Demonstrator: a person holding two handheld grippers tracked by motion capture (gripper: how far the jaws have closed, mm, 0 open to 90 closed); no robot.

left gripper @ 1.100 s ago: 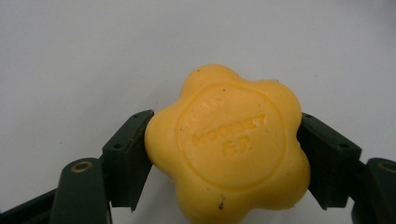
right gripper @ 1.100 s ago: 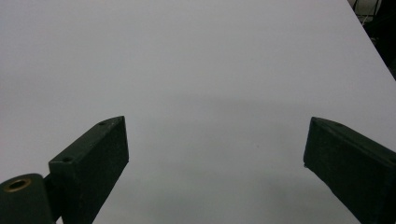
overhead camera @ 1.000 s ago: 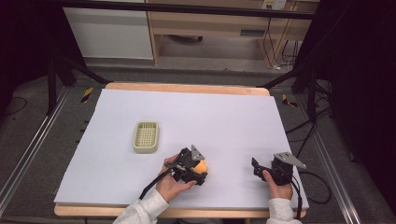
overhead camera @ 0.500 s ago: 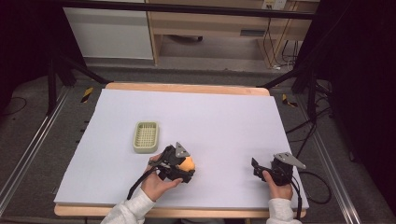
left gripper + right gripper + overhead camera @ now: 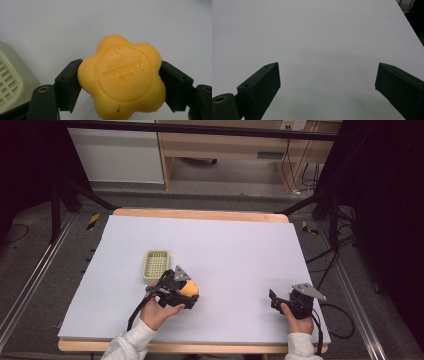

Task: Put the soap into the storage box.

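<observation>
High view: left claw point(image 5: 186, 292) at 7 o'clock on the white worktop point(image 5: 225, 245), clamping the orange flower-shaped soap bar point(image 5: 190, 288); pale green slotted plastic soap dish point(image 5: 156, 265) just beside, at its 11 o'clock, the likely drop spot.

Left gripper view: jaws pinch the soap's flanks, stamped face up.

Right gripper view: right claw point(image 5: 327, 82) released, parked clear.

Orange flower-shaped soap point(image 5: 121, 78) clamped beside cream basket point(image 5: 156, 265).

Even overhead light — dark, dim surroundings
</observation>
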